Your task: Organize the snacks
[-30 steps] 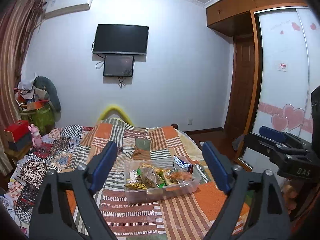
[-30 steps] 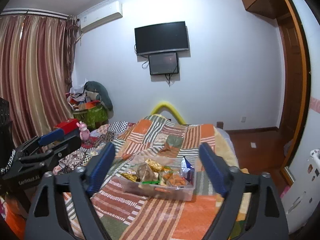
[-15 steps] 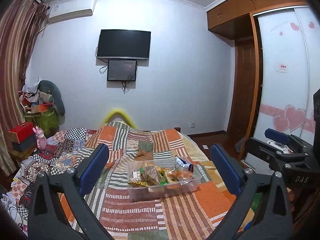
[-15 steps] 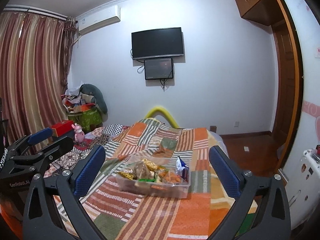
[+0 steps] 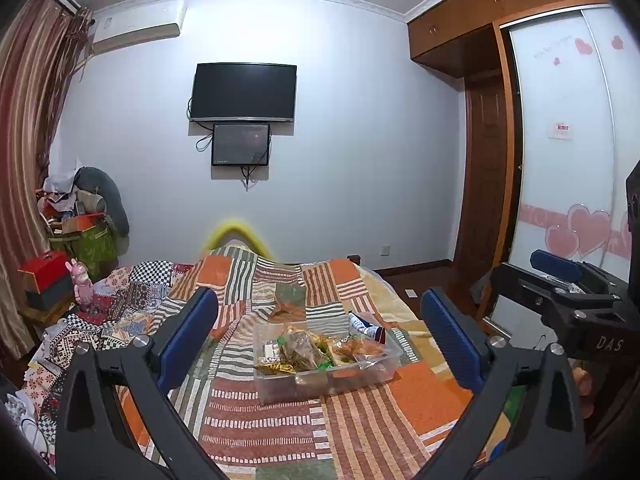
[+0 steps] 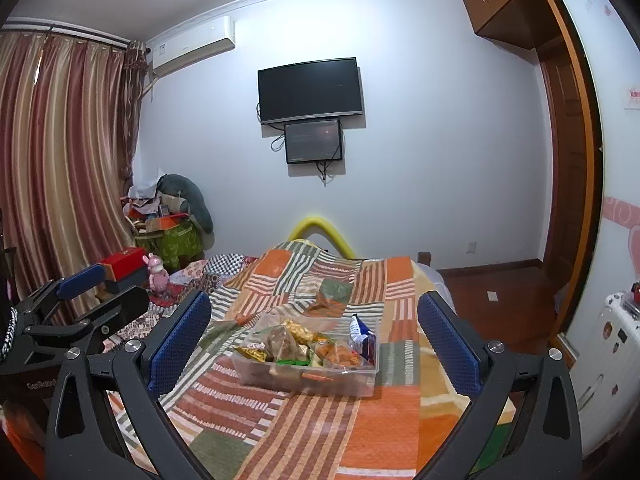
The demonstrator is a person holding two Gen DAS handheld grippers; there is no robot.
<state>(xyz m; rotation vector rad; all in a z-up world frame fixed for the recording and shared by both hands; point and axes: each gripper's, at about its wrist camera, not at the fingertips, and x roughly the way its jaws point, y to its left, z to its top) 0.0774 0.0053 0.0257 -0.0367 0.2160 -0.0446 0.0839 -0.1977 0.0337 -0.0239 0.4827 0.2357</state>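
A clear plastic box (image 5: 384, 372) full of snack packets (image 5: 304, 350) sits on the patchwork bedspread (image 5: 360, 420); it also shows in the right wrist view (image 6: 360, 380). A blue and white packet (image 5: 366, 326) leans at the box's far right corner. My left gripper (image 5: 320, 332) is open and empty, held back from the box and above the bed. My right gripper (image 6: 314, 330) is open and empty, also short of the box. A small orange item (image 6: 241, 318) lies on the bedspread left of the box.
The bed ends at a white wall with a TV (image 5: 243, 92). Clutter and a red box (image 5: 42, 270) stand at the left by the curtains (image 6: 60, 168). A wardrobe (image 5: 560, 152) and door are at the right. Each gripper shows at the edge of the other's view.
Both grippers have pulled back and risen from the box, so it looks smaller and lower. Both stay wide open and empty.
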